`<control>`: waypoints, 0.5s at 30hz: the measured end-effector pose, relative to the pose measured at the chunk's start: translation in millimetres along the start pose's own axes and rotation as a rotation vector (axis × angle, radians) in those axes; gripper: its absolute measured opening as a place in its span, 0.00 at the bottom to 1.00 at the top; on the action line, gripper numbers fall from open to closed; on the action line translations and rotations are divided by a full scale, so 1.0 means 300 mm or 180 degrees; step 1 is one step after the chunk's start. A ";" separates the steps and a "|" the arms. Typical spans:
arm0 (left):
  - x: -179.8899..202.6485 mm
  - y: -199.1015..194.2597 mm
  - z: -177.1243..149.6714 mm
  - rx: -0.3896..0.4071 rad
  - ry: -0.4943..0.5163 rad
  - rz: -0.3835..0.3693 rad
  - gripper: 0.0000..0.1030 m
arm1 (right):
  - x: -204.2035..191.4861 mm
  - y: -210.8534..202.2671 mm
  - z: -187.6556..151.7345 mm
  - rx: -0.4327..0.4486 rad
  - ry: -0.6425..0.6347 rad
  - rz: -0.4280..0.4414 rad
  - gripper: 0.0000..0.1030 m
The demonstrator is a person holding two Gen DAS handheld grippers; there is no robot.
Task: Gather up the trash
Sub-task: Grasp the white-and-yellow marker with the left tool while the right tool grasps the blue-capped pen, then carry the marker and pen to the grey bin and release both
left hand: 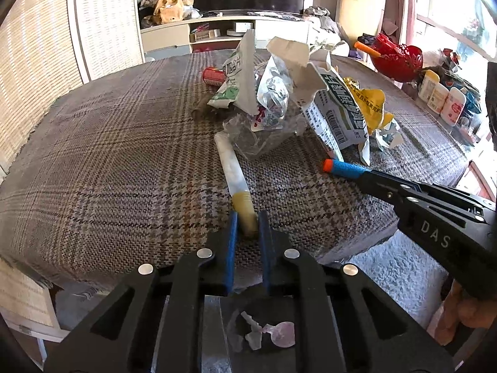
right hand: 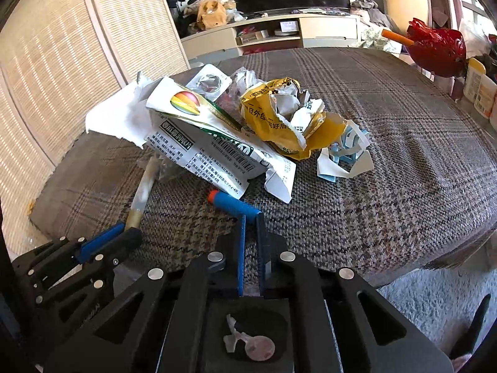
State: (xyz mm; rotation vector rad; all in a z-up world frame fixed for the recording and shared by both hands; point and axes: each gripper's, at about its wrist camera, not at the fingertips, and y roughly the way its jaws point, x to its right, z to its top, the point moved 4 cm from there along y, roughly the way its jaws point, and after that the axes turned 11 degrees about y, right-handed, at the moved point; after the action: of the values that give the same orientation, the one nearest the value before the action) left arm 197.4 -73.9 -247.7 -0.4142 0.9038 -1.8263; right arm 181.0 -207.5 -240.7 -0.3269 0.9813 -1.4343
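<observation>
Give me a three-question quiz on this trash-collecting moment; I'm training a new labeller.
1. True or false: the left gripper is shut on the white tube.
2. What does the right gripper hold? A) the yellow wrapper B) the blue foam dart C) the red bowl
3. Fill in: the trash lies on a ___ cloth.

Key: 1 true; 2 B; 3 plaid.
</observation>
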 end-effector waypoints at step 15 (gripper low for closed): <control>-0.004 -0.084 -0.103 -0.0080 -0.0126 -0.0086 0.09 | 0.066 -0.082 -0.080 -0.0012 0.0211 0.0123 0.05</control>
State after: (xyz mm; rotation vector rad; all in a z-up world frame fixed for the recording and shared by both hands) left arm 162.0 -55.3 -249.2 -0.4789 0.8984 -1.8268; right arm 143.9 -221.2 -244.2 -0.2632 1.0389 -1.4159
